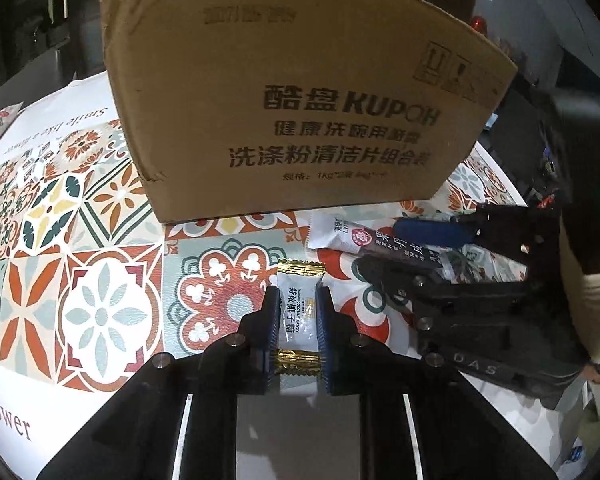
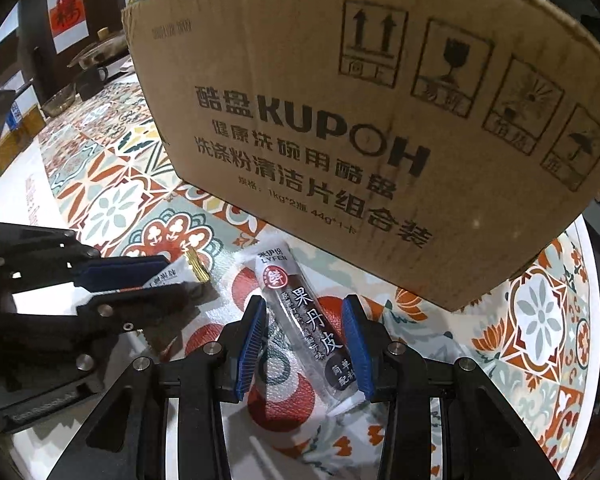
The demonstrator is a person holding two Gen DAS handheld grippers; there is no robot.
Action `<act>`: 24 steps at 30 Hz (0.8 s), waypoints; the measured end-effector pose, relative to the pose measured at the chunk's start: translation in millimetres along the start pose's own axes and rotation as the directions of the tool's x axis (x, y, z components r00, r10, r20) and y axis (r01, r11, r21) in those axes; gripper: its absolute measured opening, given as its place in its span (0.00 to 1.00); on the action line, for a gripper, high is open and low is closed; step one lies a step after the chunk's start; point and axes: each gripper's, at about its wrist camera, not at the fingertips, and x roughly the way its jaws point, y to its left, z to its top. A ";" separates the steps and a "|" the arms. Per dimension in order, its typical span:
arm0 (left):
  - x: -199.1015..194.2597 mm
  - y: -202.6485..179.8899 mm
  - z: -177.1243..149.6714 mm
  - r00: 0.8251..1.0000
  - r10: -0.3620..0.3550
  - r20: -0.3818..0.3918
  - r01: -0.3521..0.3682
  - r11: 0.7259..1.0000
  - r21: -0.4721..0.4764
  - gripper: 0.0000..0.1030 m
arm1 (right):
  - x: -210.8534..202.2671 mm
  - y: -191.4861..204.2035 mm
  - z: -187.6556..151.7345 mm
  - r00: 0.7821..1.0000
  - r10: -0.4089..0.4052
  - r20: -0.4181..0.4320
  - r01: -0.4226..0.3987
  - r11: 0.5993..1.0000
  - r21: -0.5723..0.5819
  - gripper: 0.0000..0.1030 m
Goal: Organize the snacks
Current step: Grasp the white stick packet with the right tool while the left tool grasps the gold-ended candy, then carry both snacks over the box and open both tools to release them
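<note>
Pinching the white gold-edged candy wrapper (image 1: 298,312), the left gripper (image 1: 298,312) holds firm, but the right gripper (image 2: 305,344), gaping around the long clear-and-white fruit-leather packet (image 2: 306,320), could skew it when closing.

Tile-patterned tabletop (image 1: 100,272) – bearing cardboard box (image 1: 300,92), coconut candy (image 1: 298,312) and fruit-leather packet (image 2: 312,320).

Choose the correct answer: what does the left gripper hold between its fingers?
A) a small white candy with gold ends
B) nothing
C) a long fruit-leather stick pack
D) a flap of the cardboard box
A: in the left wrist view, the left gripper has its blue pads pressed on both sides of the small white candy with gold ends.
</note>
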 end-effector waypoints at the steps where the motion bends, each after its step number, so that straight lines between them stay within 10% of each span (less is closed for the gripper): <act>1: -1.1 0.6 -0.2 1.000 -0.001 0.002 0.001 1.000 -0.004 0.18 | 1.9 -0.1 -0.2 1.000 0.004 -0.010 -0.004 1.000 0.005 0.39; 7: -6.7 8.2 -2.1 1.000 -0.003 0.001 0.003 0.999 -0.040 0.18 | -1.3 -4.3 -2.4 1.000 0.005 -0.016 -0.004 0.999 0.053 0.20; 24: -86.6 -1.1 -11.5 0.998 -0.005 0.070 0.007 1.000 -0.031 0.18 | -71.6 9.3 -46.3 0.995 -0.018 0.094 -0.016 0.935 0.355 0.19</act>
